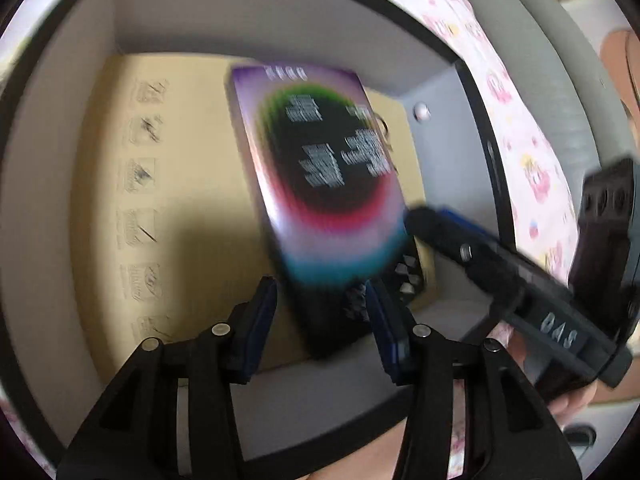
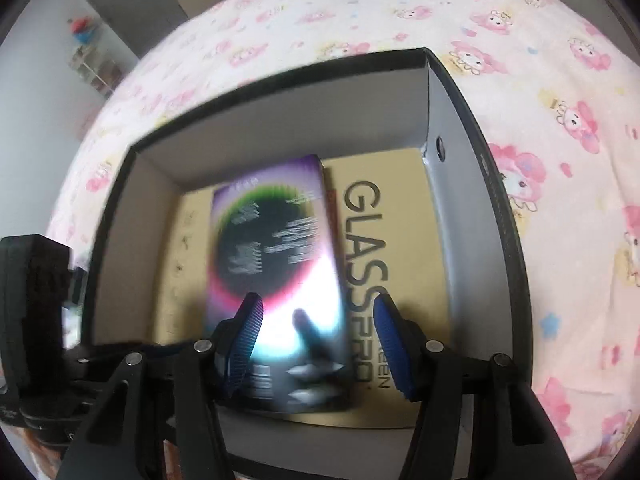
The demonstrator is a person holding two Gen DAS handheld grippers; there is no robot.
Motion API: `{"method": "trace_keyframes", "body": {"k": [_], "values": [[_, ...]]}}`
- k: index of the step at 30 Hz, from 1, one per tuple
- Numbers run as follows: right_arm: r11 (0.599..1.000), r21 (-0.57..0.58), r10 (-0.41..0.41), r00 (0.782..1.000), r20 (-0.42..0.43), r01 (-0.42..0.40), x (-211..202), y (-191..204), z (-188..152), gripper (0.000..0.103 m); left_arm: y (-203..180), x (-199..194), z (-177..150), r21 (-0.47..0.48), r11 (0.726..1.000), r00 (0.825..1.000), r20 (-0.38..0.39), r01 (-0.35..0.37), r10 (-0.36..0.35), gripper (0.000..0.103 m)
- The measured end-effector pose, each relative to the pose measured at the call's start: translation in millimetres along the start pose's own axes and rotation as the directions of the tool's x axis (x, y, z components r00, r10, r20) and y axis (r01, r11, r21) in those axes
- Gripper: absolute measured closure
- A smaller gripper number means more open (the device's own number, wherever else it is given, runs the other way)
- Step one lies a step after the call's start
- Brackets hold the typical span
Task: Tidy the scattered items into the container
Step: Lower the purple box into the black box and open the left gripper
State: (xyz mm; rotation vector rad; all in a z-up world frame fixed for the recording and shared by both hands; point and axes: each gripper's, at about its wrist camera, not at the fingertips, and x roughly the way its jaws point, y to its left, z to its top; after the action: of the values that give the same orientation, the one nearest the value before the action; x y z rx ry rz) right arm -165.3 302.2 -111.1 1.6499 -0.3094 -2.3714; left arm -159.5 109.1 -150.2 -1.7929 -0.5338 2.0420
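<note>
Closest in the left wrist view, the left gripper (image 1: 322,300) has its blue-padded fingers spread wide, and the near dark end of a colourful packet (image 1: 320,184) sits in the gap between them; whether either pad touches it cannot be told through the motion blur. In the right wrist view the right gripper (image 2: 318,332) is likewise wide open, its fingers apart on either side of the packet's (image 2: 276,264) near end, gripping nothing that can be seen. The packet, with a purple top, a dark oval ringed in green and red, and a black lower end, lies just ahead of both grippers inside the container (image 2: 436,92), a black-rimmed box with grey inner walls. Beneath it, on the box floor, is a tan cardboard sheet (image 2: 404,220) printed "GLASS". Beyond and around the box spreads a pink cartoon-patterned bedsheet (image 2: 400,12).
</note>
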Motion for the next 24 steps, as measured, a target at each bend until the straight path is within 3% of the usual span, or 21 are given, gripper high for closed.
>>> {"method": "trace_keyframes", "body": {"k": [1,3,7,11,13,14,16,18,21,24], "values": [[1.0,0.0,0.0,1.0,-0.001,0.0,0.1,-0.7,0.0,0.048,2.4,-3.8,2.7,-0.015,0.999,0.999,0.031,-0.035,0.035,0.064],[1.0,-0.017,-0.016,1.0,-0.005,0.016,3.0,0.4,-0.9,0.05,9.7,-10.9,9.0,-0.067,0.994,0.993,0.08,-0.081,0.087,0.066],[0.996,-0.059,-0.064,0.998,-0.017,0.063,11.3,4.0,-3.3,0.061,19.9,-15.7,24.9,-0.153,0.982,0.987,0.097,-0.111,0.127,0.066],[1.0,-0.029,-0.006,0.997,-0.076,0.004,18.3,-2.5,-4.3,0.064,18.6,-5.0,43.8,-0.16,0.984,0.996,0.035,-0.074,0.081,0.066],[0.998,0.02,0.069,0.992,-0.106,-0.067,18.4,-10.1,-5.1,0.064,10.7,0.0,47.1,-0.124,0.989,0.996,0.031,-0.081,0.085,0.065],[0.997,0.038,0.067,0.992,-0.105,-0.063,17.2,-14.1,-5.2,0.064,6.6,2.0,47.6,-0.1,0.992,0.997,0.027,-0.072,0.075,0.065],[1.0,0.014,-0.013,0.998,-0.063,0.013,10.0,-14.9,-5.6,0.064,0.3,4.6,46.1,-0.073,0.997,1.0,0.011,-0.017,0.018,0.065],[0.993,-0.038,-0.113,0.994,0.006,0.113,-1.8,-9.7,-8.1,0.064,2.5,-2.1,42.1,-0.082,0.997,0.999,0.046,-0.004,0.008,0.066],[0.994,-0.082,-0.073,0.996,0.059,0.077,-16.3,-0.7,-10.8,0.064,14.3,-18.1,37.6,-0.122,0.989,0.988,0.124,-0.08,0.095,0.074],[0.99,-0.141,0.002,0.999,0.034,0.003,-15.5,8.9,-11.4,0.064,26.4,-29.3,35.4,-0.148,0.979,0.976,0.148,-0.138,0.16,0.078]]}}
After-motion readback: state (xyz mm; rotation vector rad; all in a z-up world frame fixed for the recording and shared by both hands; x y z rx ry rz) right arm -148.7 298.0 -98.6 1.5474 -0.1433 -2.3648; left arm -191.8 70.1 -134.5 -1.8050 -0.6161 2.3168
